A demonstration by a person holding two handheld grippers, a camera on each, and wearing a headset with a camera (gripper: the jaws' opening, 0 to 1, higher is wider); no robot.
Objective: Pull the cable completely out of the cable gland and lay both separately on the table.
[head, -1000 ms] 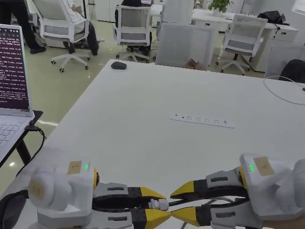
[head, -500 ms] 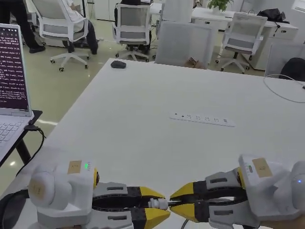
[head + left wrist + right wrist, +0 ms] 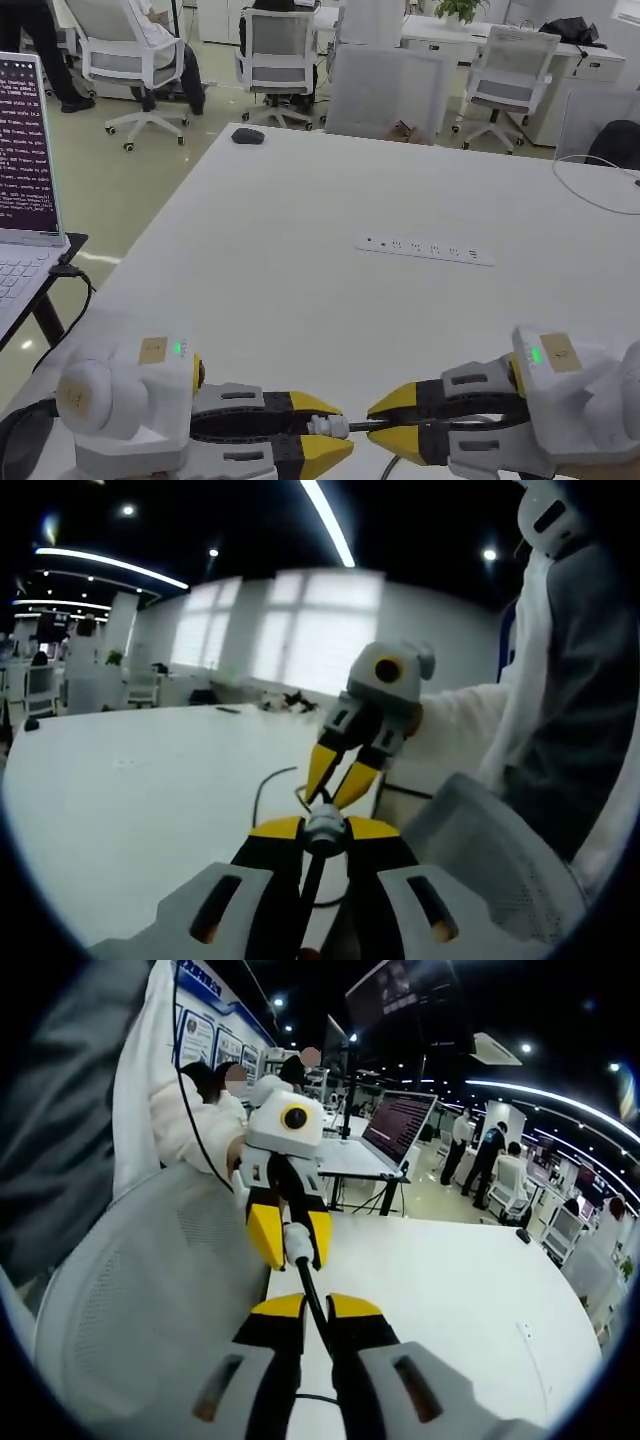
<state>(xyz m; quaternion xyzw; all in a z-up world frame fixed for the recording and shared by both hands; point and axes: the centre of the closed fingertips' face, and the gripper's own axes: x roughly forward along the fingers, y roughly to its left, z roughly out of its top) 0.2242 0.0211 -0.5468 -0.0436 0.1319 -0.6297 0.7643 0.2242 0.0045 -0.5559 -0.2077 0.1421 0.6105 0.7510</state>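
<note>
Now that our right gripper point(image 3: 372, 425), whose jaws were open a second ago, is clamping the cable point(image 3: 312, 1305), we are starting to draw it out of the gland point(image 3: 296, 1243), which our left gripper point(image 3: 343, 429) is pinching just above the table point(image 3: 300, 250).

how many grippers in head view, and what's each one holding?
2. The left gripper, lower left, is shut on the cable gland. The right gripper, lower right, is shut on the cable, tips facing the left one's. None seem hidden.
</note>
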